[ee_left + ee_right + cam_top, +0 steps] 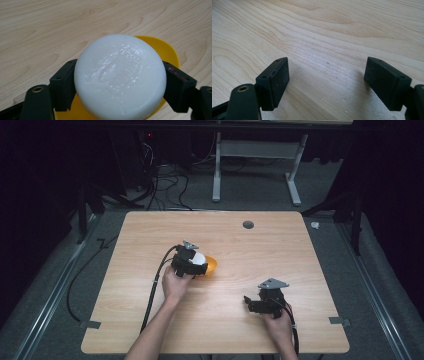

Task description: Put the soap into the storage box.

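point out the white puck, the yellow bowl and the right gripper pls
white puck (pixel 120 77), left gripper view, middle of its top face.
yellow bowl (pixel 168 51), left gripper view, exposed rim.
right gripper (pixel 325 83), right gripper view, midway between fingertips.

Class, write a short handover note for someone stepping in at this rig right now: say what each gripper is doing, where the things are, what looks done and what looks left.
Left gripper: jaws shut on the white round block, one jaw on each side, held over the yellow bowl near the table centre.
Right gripper: open, holding nothing, low over bare wood at the near right.
Done: block gripped.
Unclear: whether the block rests in the bowl or hangs just above it.
Left, probably: settle the block in or lift it clear; the right gripper is free to steady the bowl.
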Motion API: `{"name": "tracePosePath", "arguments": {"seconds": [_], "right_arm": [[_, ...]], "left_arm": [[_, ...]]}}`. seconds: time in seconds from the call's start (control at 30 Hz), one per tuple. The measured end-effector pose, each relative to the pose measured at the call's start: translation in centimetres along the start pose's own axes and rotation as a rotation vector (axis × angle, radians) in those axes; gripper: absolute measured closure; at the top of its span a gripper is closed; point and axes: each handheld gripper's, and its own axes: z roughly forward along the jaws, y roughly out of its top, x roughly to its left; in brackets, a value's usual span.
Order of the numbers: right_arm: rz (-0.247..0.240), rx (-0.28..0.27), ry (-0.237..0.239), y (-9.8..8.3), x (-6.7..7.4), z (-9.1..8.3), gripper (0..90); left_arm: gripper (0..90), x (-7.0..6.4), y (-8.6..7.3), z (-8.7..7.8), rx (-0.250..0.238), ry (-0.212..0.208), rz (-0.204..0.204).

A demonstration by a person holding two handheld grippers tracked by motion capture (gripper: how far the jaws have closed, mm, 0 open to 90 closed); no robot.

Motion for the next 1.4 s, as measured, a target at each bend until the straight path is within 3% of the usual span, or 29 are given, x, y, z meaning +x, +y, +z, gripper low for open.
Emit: {"name": "tracePosePath", "arguments": {"seconds": [0.23,0.43,0.63,1.4], "right_arm": [[0.0,-0.001,0.001,0.0,0.0,0.0,21.2],[-0.001,-0.001,0.0,0.0,0.0,0.0,21.1],[-0.001,0.0,0.0,0.0,0.0,0.0,21.2],[-0.002,0.001,-0.002,0.0,0.0,0.0,21.2]], "left_arm": [[24.1,-0.2,-0.1,0.4,0.016,0.018,0.008],[26.4,-0.1,0.5,-1.5,-0.085,0.001,-0.015],[25.9,-0.1,0.3,-2.3,-0.08,0.014,0.009],[25.6,0.6,-0.1,-5.6,-0.142,-0.013,0.012]]}}
